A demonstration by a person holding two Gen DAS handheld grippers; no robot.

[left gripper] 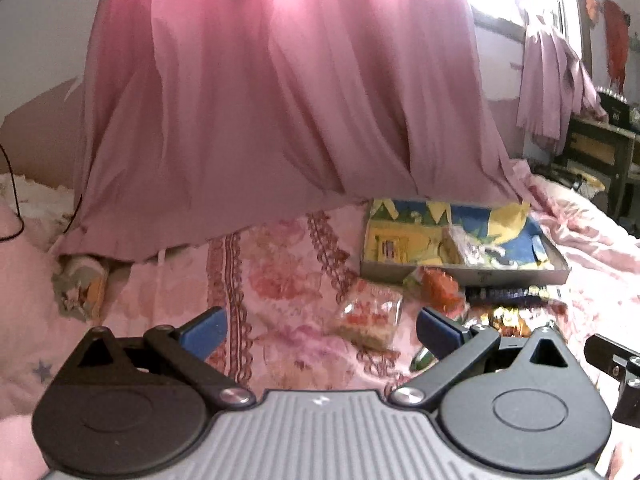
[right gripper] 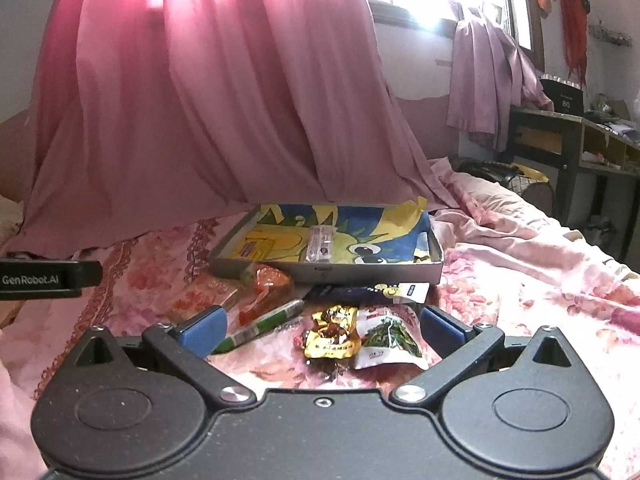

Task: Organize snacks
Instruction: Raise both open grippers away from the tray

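Note:
Several snack packets lie on a pink floral bedspread in front of a shallow grey tray point(right gripper: 224, 266) lined with blue and yellow cartoon paper. A clear packet point(right gripper: 321, 245) lies inside the tray. In the right wrist view, a gold packet point(right gripper: 332, 334), a white packet with green vegetables point(right gripper: 386, 336), a green stick point(right gripper: 264, 326), an orange packet point(right gripper: 268, 288) and a dark packet point(right gripper: 360, 292) lie near my open, empty right gripper point(right gripper: 322, 330). My left gripper point(left gripper: 320, 332) is open and empty, near a clear red-printed packet point(left gripper: 370, 312). The tray point(left gripper: 520, 276) lies ahead to the right.
A pink curtain point(right gripper: 208, 92) hangs down onto the bed behind the tray. A dark desk point(right gripper: 560, 140) with clutter stands at the far right. A pillow point(left gripper: 24, 280) lies at the left. The left gripper's body point(right gripper: 44, 279) shows at the left edge of the right wrist view.

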